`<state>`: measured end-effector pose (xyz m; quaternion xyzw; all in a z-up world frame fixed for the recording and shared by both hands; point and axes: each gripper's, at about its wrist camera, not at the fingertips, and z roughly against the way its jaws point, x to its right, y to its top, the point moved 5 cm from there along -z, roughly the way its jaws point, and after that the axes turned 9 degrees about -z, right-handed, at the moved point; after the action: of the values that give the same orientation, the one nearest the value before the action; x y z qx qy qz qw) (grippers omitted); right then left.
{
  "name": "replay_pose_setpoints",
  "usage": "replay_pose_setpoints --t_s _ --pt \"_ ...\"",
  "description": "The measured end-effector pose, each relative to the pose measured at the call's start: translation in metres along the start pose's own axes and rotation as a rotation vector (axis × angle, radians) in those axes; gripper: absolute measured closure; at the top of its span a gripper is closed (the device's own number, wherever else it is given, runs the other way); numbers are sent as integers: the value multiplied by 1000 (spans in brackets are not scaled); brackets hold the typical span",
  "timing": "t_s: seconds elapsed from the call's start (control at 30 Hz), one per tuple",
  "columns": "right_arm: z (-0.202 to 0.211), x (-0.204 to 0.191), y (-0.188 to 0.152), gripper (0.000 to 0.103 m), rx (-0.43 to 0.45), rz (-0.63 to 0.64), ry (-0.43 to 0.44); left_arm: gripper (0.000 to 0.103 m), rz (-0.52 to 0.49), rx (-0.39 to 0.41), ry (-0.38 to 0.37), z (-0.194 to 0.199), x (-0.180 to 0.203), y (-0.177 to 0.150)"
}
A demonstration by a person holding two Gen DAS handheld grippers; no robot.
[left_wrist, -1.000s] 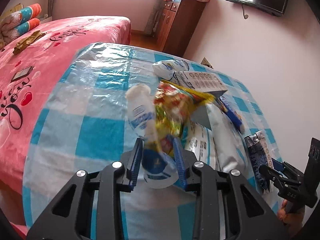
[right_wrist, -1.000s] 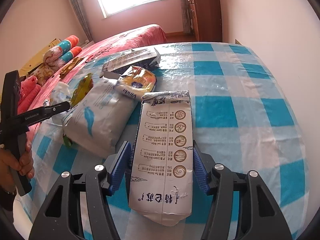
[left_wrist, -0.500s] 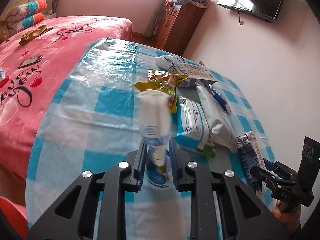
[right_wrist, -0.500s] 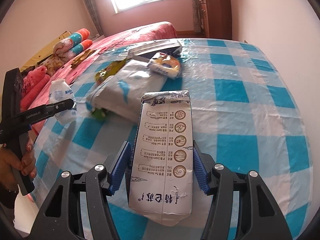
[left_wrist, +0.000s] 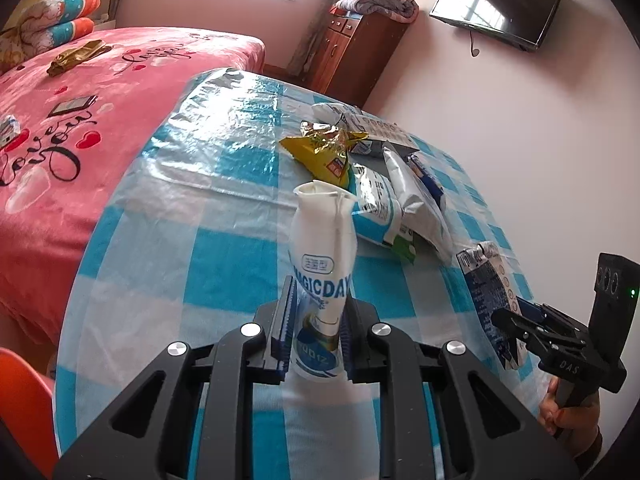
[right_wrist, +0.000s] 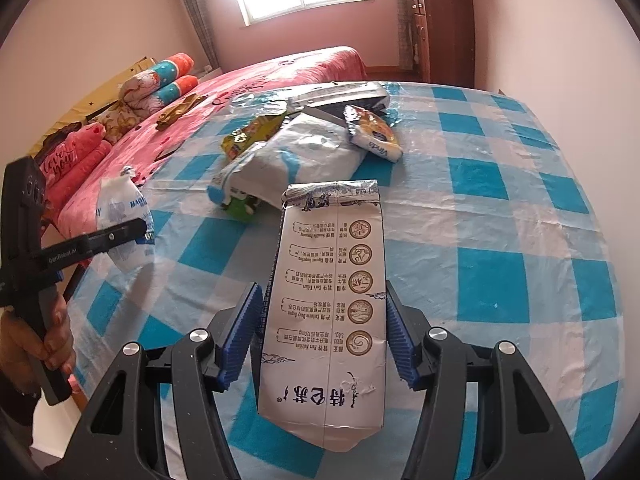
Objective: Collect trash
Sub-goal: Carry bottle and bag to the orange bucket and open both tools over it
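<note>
My left gripper (left_wrist: 316, 320) is shut on a squashed white pouch (left_wrist: 322, 264) printed "MAGICDAY", held upright above the checked table (left_wrist: 192, 208). In the right wrist view the same gripper (right_wrist: 134, 229) and pouch (right_wrist: 120, 208) hang at the table's left edge. My right gripper (right_wrist: 324, 328) is shut on a flattened white milk carton (right_wrist: 328, 300) with round gold marks; its blue pads press both long sides. From the left wrist view that gripper (left_wrist: 516, 320) and the carton (left_wrist: 482, 280) are at the right. A pile of trash lies beyond: a yellow snack bag (left_wrist: 320, 152), a white-and-blue bag (right_wrist: 304, 156).
A tissue pack (right_wrist: 372, 132) and a flattened box (right_wrist: 340, 92) lie at the back of the pile. A pink bed (left_wrist: 60, 128) borders the table's left side. An orange seat (left_wrist: 20, 400) shows at the near left. A wooden cabinet (left_wrist: 352, 48) stands by the far wall.
The left jaws have squeezed in on the pouch and carried it away from the pile, toward the near left edge. The right gripper has drawn back from the pile with the carton.
</note>
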<state>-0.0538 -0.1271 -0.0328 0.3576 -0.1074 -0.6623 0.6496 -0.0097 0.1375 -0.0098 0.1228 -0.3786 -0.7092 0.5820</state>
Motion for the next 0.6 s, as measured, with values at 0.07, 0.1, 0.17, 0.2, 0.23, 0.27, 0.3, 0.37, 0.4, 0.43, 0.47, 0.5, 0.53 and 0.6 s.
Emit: replay_pose_setpoints --t_s 0.07,0.1,0.17,0.2,0.23,0.27,0.3,0.37,0.4,0.43,0.47,0.5,0.53,0.6 --pt "0 -3 0 43 -6 -5 18 82 -1 4 -4 6 1 -5" --pt "0 -5 0 43 -10 -7 28 83 0 7 -5 8 0 -6" --pt "0 -12 -1 43 -20 -10 54 83 6 19 -13 16 -1 -12" --pt "0 -16 -2 43 -24 -7 61 83 10 22 -16 19 -3 -14" --pt "-1 -22 -3 43 -29 -1 69 83 16 28 -19 23 -4 -16" --pt "-1 -27 -4 43 -33 5 78 83 22 32 -22 27 -6 -18" --pt "-2 -33 -6 43 -39 13 86 83 26 34 -23 30 -8 -20" --pt "-4 -44 -8 43 -52 28 104 83 33 41 -18 37 -11 -25" --pt "-5 -49 -9 43 -57 34 111 83 37 46 -15 40 -14 -27" --pt "-6 -57 -11 43 -65 42 123 83 45 52 -11 45 -17 -30" --pt "-7 -65 -12 43 -73 50 137 83 53 57 -7 49 -21 -33" --pt "-9 -75 -13 43 -86 63 154 83 62 62 -1 53 -25 -35" --pt "-11 -81 -14 43 -93 71 165 83 72 67 9 59 -31 -39" --pt "-13 -99 -16 43 -110 91 197 83 84 74 32 69 -41 -46"
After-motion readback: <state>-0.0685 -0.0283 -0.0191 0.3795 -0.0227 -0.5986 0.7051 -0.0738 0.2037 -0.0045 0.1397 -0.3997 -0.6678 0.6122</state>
